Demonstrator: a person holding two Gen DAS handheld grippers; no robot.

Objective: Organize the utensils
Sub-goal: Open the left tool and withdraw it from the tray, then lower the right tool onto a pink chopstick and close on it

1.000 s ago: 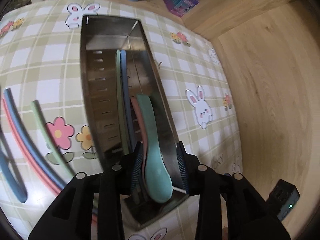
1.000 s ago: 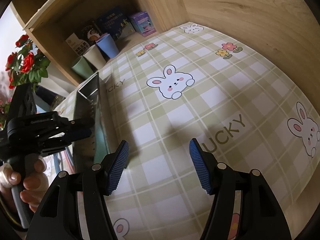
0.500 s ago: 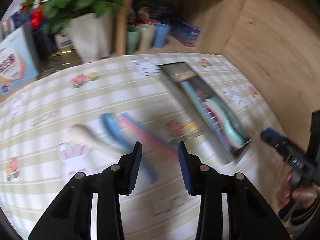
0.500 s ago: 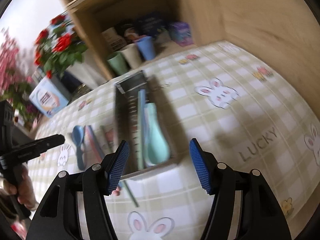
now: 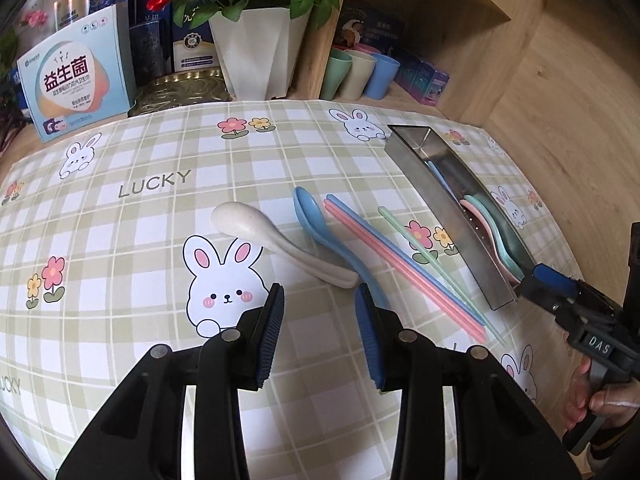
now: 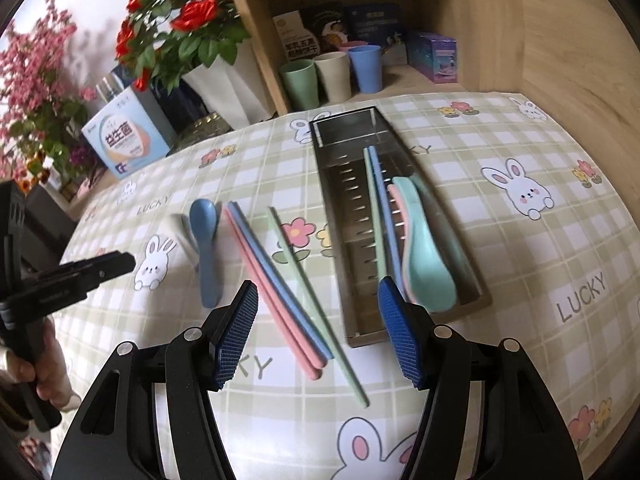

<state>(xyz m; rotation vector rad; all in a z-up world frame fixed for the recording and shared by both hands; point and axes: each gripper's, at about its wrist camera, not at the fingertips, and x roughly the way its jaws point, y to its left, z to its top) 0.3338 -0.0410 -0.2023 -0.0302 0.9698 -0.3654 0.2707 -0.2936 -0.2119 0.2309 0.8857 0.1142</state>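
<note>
Left wrist view: our left hand-held gripper hangs part-open and empty; we should straddle the cream spoon handle squarely before closing.

Readable words on the cloth, a box and a gripper

The checked tablecloth on the counter carries the word "LUCKY" printed several times: near its far left side in the left wrist view, and toward its near right edge in the right wrist view. The light blue box beyond the cloth's far left corner bears large characters "益生菌"; its smaller print is too fine to read. The right gripper has "DAS" on its black body.
</note>
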